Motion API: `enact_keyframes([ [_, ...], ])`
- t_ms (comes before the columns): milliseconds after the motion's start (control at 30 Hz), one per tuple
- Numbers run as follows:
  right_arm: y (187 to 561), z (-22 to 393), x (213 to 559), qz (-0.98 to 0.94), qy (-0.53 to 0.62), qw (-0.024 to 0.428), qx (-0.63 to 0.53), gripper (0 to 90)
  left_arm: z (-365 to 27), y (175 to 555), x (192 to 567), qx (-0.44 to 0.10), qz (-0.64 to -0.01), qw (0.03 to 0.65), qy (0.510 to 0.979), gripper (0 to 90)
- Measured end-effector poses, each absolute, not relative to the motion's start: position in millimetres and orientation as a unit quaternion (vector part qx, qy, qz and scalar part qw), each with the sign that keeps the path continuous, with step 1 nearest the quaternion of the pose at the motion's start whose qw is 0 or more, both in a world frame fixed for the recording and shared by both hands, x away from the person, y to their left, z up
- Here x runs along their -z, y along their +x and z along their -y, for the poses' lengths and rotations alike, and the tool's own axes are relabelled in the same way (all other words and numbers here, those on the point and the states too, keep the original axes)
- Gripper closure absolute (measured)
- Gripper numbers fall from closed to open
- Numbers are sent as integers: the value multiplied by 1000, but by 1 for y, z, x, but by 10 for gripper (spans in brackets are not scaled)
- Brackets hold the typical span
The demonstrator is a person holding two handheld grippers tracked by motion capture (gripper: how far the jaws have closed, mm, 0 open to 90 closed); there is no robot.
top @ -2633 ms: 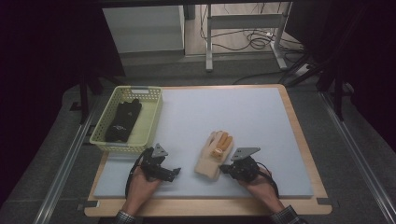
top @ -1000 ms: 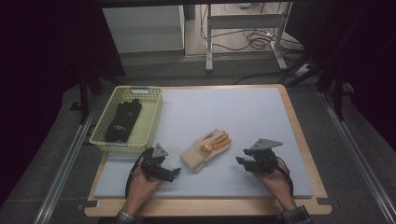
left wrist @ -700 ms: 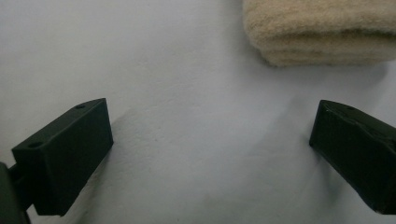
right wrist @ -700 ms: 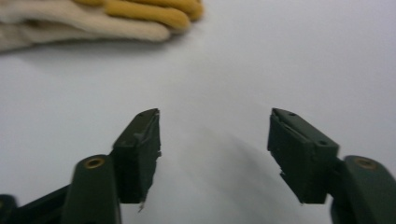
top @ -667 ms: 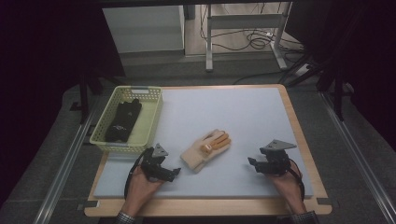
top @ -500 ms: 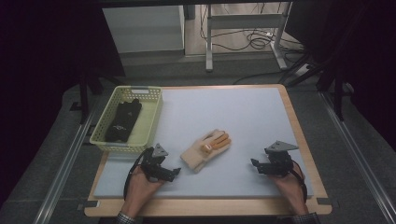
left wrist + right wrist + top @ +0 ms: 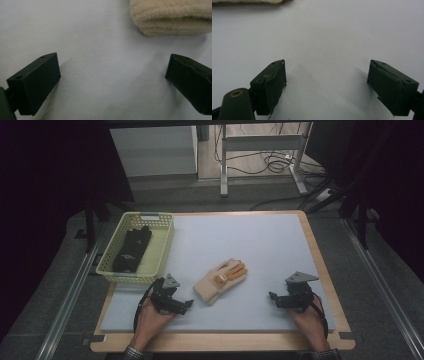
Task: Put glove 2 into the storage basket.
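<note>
A cream glove with orange fingertips [image 7: 220, 280] lies flat on the pale mat [image 7: 260, 240], near the front middle. My left gripper [image 7: 188, 304] rests on the mat just left of the glove's cuff, open and empty. In the left gripper view the fuzzy cuff [image 7: 172, 17] lies beyond the gap between the jaws [image 7: 112, 57]. My right gripper [image 7: 272, 297] sits well to the right of the glove. Its jaws [image 7: 327, 61] have just been opening and stand wide with only bare mat between them. A strip of the glove [image 7: 249, 1] shows at the top edge there.
A pale yellow basket [image 7: 166, 240] stands at the left of the table with black gloves [image 7: 131, 251] inside. The mat has a wooden border [image 7: 320, 260]. Beyond the table are dark floor, metal legs and cables.
The right gripper let go of the glove and drew away to the right, its jaws spreading. The glove now lies a little further left and turned. The left gripper stayed put.
</note>
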State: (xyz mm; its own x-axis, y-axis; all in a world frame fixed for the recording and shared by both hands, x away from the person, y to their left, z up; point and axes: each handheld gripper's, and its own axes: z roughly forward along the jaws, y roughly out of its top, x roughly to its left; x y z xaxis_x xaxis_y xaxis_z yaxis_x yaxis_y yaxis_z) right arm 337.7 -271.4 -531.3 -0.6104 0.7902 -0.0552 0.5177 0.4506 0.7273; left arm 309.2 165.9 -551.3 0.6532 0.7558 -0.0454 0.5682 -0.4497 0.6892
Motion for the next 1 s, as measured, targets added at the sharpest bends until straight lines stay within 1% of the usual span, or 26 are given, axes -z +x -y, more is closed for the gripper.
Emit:
enact_keyframes([
  [233, 338, 271, 531, -828, 395, 198, -345, 152, -169, 310, 546, -123, -388, 348, 845, 13],
  [300, 338, 271, 531, -828, 395, 198, -345, 152, -169, 308, 542, -109, -386, 356, 844, 10],
  [567, 338, 272, 531, -828, 395, 198, -345, 151, -158, 308, 518, -84, -360, 370, 852, 0],
  [800, 338, 272, 531, -828, 395, 198, -345, 151, -131, 316, 497, -84, -334, 366, 865, 0],
  [1000, 338, 272, 531, -828, 394, 198, -345, 152, -106, 328, 491, -83, -320, 352, 876, 0],
])
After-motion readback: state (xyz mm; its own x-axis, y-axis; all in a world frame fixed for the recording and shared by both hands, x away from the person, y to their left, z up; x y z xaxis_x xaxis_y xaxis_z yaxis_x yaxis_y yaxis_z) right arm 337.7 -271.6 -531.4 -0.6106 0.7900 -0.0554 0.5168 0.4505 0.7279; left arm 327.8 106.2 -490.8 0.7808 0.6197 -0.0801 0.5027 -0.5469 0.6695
